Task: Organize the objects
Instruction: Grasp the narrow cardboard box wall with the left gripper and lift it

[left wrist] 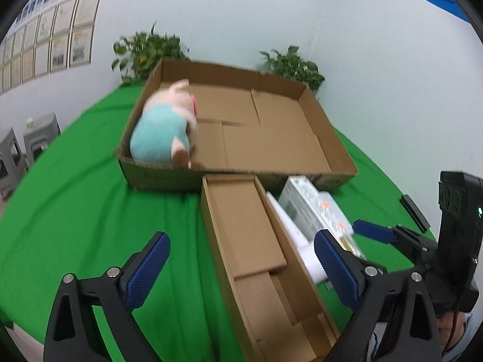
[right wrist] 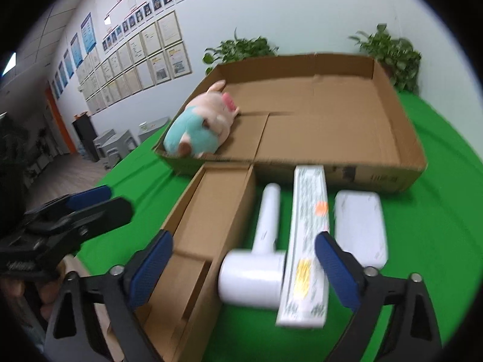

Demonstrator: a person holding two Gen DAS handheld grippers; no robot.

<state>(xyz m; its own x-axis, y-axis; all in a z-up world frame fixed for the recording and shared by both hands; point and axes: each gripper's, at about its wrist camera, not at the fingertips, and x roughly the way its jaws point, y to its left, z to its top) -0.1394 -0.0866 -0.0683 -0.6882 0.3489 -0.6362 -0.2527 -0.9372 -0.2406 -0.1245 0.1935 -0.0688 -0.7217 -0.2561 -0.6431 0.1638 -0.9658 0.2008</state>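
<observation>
A pink and teal plush pig [left wrist: 169,126] [right wrist: 202,129] lies in the left end of a large open cardboard box [left wrist: 320,138] [right wrist: 404,138]. A narrow open cardboard box [left wrist: 250,241] [right wrist: 208,211] sits in front of it on the green cloth. My left gripper [left wrist: 241,268] hovers open over this narrow box, touching nothing. To its right lie a white T-shaped device [right wrist: 256,274] [left wrist: 311,259], a long white printed carton [right wrist: 311,229] [left wrist: 314,208] and a flat white pack [right wrist: 360,229]. My right gripper [right wrist: 244,268] stands open above the device and the carton.
The green cloth [left wrist: 75,211] covers the table, which ends at the left. Potted plants [left wrist: 148,51] [right wrist: 389,51] stand by the wall behind the large box. Grey stools [left wrist: 39,135] are off the table's left. A small black object [left wrist: 413,211] lies at the right.
</observation>
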